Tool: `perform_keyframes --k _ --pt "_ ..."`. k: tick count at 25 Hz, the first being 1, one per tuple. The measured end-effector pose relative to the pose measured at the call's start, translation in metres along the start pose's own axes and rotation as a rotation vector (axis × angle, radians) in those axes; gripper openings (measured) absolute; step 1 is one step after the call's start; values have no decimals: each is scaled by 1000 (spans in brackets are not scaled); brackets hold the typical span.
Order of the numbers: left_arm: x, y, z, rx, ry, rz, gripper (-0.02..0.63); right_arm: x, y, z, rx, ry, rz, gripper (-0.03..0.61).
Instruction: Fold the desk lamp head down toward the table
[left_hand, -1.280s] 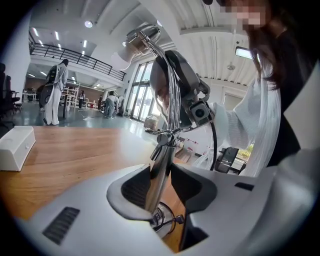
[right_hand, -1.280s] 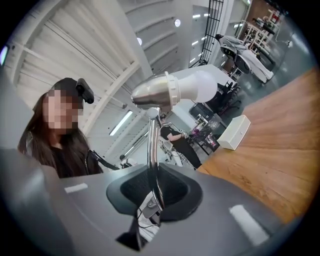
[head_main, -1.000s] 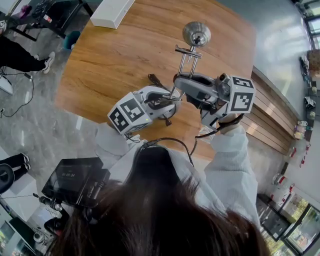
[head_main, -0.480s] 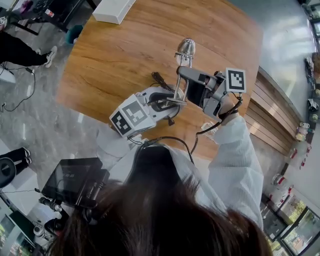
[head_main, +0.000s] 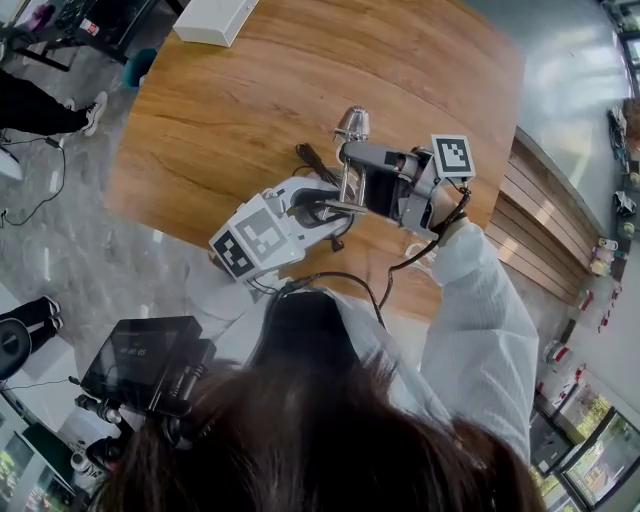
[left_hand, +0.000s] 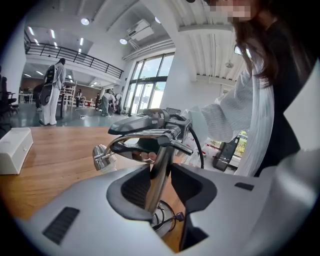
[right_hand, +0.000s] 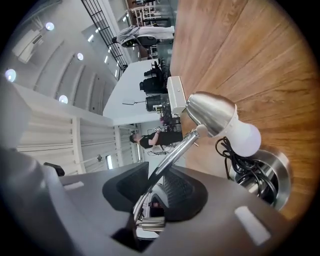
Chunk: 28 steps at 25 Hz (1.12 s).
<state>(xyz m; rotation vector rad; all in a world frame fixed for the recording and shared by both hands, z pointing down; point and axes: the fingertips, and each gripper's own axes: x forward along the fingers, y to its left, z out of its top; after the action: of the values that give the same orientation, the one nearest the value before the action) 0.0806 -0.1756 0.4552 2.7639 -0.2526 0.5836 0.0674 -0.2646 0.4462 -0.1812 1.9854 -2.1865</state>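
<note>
The chrome desk lamp stands on the wooden table (head_main: 240, 100). Its upright post (left_hand: 159, 175) sits between my left gripper's (left_hand: 159, 189) pads, which press on it just above the round base (right_hand: 274, 176). The upper arm (right_hand: 174, 152) is folded over to about level. It runs between my right gripper's (right_hand: 157, 192) jaws, which are opening, with a gap beside the rod. The lamp head (right_hand: 212, 112) with its white bulb (right_hand: 246, 139) hangs low over the base. In the head view the lamp head (head_main: 352, 123) is past my right gripper (head_main: 352, 168) and my left gripper (head_main: 325, 207) is nearer.
A black cord (right_hand: 235, 167) is coiled on the base and trails onto the table. A white box (head_main: 215, 20) sits at the table's far edge. People stand on the floor beyond it. A laptop (head_main: 150, 365) is off the near left edge.
My right gripper sank and rolled, bringing the upper arm and lamp head down toward the table, and its jaws have spread. The left gripper has kept still on the post.
</note>
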Motion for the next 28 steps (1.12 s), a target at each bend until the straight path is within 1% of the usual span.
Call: perform_keyframes --k 3,6,13,15,17,19,22,25,27,28 --pt "-1 0 0 -2 -1 -1 130 0 -9 -2 50 -13 6 105" --pt "0 1 0 -6 -1 -2 130 0 -13 -2 97 -21 36 121" --pt "0 2 2 -14 0 -4 132 -1 -14 -1 99 -33 38 140" --pt "-2 3 2 -27 0 -2 133 -1 -15 0 73 -27 4 149" --pt "-6 5 -2 -48 20 11 132 -1 -15 0 32 -4 -40 147" --pt "-13 6 -7 -64 39 28 133 -1 -12 -2 -9 9 -66 149" --pt "-27 8 -15 -94 23 46 132 -2 -8 -3 -37 5 -77 149" --pt "-42 15 -20 -113 8 87 132 -10 -8 -2 -55 -8 -95 150" --pt "-54 23 -19 -123 -8 130 133 -18 -5 -4 -98 -20 -130 150" --pt "-61 27 -17 -134 -26 150 132 -23 -3 -5 -136 -29 -155 150"
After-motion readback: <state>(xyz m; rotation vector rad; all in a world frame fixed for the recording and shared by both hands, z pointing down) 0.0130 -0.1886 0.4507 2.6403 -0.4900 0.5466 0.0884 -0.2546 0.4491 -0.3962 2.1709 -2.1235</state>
